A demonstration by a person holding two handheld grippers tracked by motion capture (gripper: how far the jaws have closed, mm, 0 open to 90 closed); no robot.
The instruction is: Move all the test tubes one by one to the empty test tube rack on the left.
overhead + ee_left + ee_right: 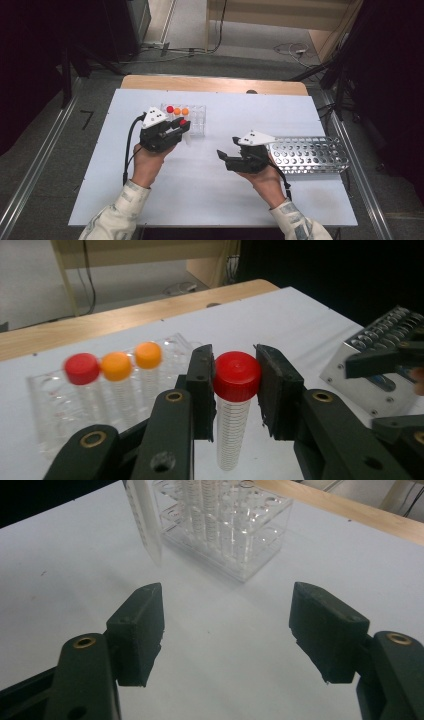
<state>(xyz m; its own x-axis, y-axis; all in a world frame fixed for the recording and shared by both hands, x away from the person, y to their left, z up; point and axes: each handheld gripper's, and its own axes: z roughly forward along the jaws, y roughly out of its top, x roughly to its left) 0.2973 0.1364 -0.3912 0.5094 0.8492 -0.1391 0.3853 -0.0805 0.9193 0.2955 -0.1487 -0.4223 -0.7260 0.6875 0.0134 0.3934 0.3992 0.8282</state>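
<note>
Left claw [235, 385] is clamped on a red-capped tube [234, 410], pads on either side of the cap; tube hangs upright, tip clear of the counter [210, 185]. In the high view it sits at about 5 o'clock off the clear rack's [197, 125] near corner. Rack carries one red-capped [82, 368] and two orange-capped tubes [132, 360]. Right claw [227, 630] has jaws spread wide, nothing between them, hovering over bare counter. Perforated metal rack [307, 155] lies at 3 o'clock of the right claw, just beside it.
</note>
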